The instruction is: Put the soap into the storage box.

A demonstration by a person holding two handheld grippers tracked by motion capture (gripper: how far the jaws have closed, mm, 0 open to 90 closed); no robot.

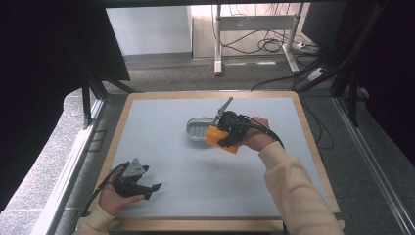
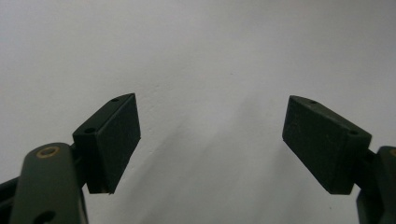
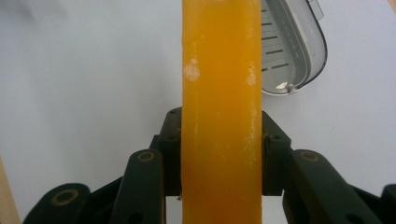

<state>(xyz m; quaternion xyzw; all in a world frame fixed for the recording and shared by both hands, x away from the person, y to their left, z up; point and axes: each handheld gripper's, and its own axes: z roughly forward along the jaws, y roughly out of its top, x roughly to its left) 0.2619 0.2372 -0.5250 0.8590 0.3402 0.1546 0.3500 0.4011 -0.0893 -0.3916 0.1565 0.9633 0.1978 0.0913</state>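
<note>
soap bar [image 3: 220,112], orange, sits clamped edge-on in our right gripper [image 1: 230,128] jaws, just beside the slotted grey soap dish [image 1: 198,129] mid-tabletop [image 1: 195,176]. left gripper [image 1: 138,180] rests near us, jaws apart, empty. next, we judge: shift over the dish, lower, release.

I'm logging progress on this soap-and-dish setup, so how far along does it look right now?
Done: the right tool has picked up the orange soap bar and grips it between its jaws, raised next to the grey soap dish. In hand: carrying the bar at the dish, whose slotted tray holds nothing. Left: probably setting the bar in and letting go. The left tool rests open near the table's front edge.
</note>
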